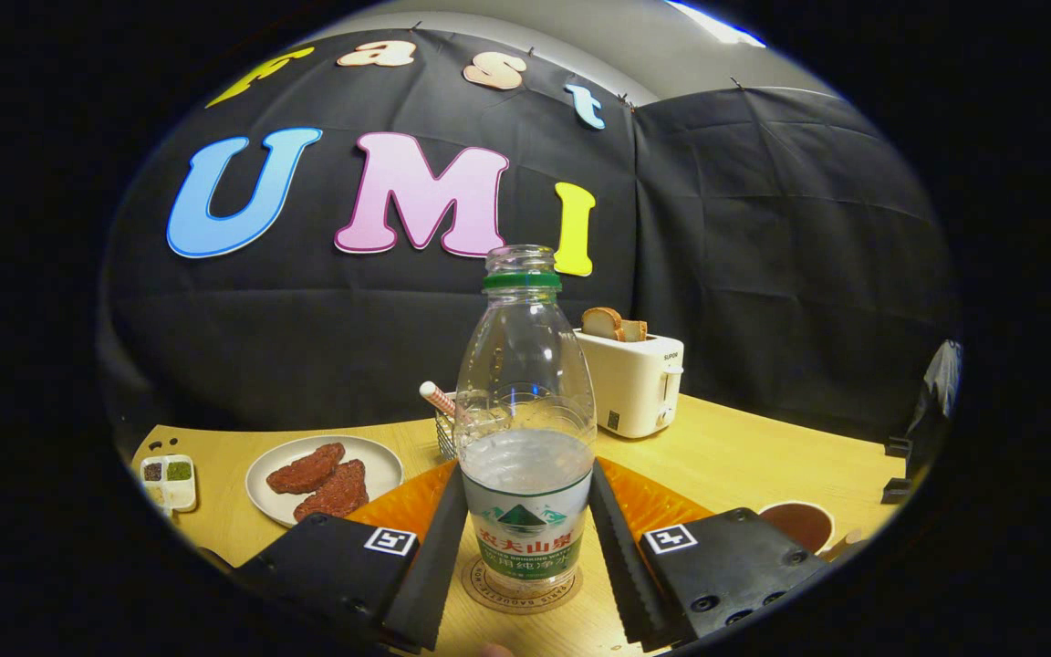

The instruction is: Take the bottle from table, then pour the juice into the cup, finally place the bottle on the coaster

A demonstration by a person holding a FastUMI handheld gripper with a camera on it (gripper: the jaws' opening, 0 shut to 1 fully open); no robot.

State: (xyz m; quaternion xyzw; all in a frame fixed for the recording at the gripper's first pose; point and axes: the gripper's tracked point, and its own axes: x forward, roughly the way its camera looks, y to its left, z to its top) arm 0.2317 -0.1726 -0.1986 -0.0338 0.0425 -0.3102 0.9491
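A clear plastic bottle (pixel 525 429) with no cap, a green neck ring and a green-and-white label stands upright on a round cork coaster (pixel 489 591). It is about a third full of clear liquid. My gripper (pixel 526 476) is shut on the bottle, one finger pressing each side at label height. A white cup (pixel 799 524) holding dark liquid stands to the right, beyond the right finger.
An orange mat (pixel 662 504) lies behind the bottle. A grey plate (pixel 379 467) with two red-brown patties sits to the left, and a small seasoning tray (pixel 170 481) further left. A wire basket (pixel 445 433) and a white toaster (pixel 635 383) with bread stand behind.
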